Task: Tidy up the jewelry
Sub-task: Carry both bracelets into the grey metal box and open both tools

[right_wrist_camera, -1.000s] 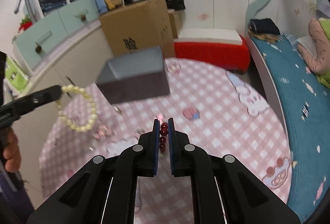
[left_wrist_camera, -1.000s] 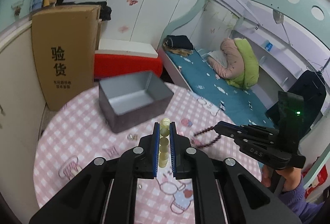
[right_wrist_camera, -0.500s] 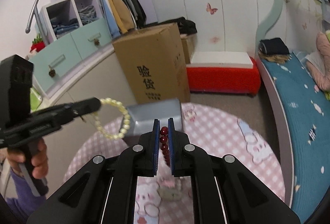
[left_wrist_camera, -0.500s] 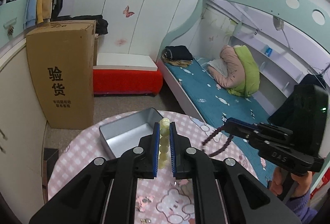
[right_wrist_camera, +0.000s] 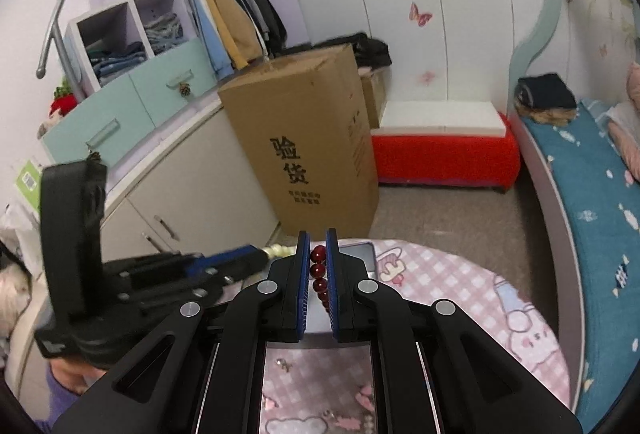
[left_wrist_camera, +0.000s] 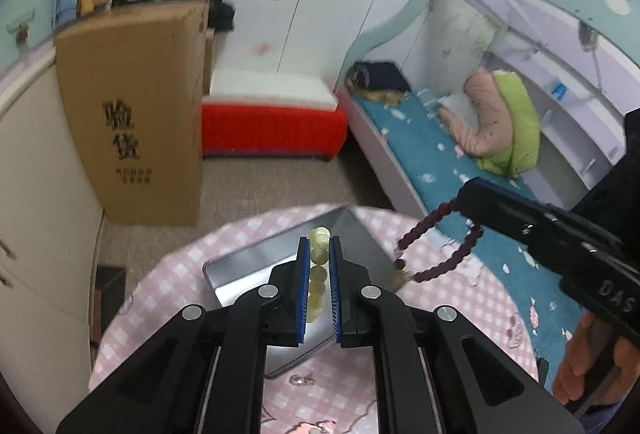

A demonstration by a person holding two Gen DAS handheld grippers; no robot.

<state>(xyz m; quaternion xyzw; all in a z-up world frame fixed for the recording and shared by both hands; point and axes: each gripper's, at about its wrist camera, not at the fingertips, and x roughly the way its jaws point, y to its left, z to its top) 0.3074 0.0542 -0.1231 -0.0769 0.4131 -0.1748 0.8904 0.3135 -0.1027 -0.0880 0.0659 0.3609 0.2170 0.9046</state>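
Note:
My left gripper (left_wrist_camera: pixel 319 246) is shut on a pale yellow bead bracelet (left_wrist_camera: pixel 318 266) and holds it over the open grey metal box (left_wrist_camera: pixel 256 266) on the pink checked table (left_wrist_camera: pixel 160 298). My right gripper (right_wrist_camera: pixel 319 246) is shut on a dark red bead bracelet (right_wrist_camera: pixel 319 276), which hangs as a loop (left_wrist_camera: pixel 436 254) over the box's right rim in the left wrist view. The right gripper (left_wrist_camera: pixel 464 200) comes in from the right there. The left gripper (right_wrist_camera: pixel 264 254) shows from the left in the right wrist view. The box (right_wrist_camera: pixel 360 252) lies mostly hidden under my fingers.
Small loose jewelry pieces (right_wrist_camera: pixel 285 364) lie on the table (right_wrist_camera: pixel 460 282) near the box. A tall cardboard carton (left_wrist_camera: pixel 132 114) and a red bench (left_wrist_camera: pixel 272 122) stand beyond the table, a bed (left_wrist_camera: pixel 460 162) to the right, cabinets (right_wrist_camera: pixel 160 186) to the left.
Both grippers have moved forward over the box with their bracelets. The box now lies right under the fingertips, and the two grippers have come closer together.

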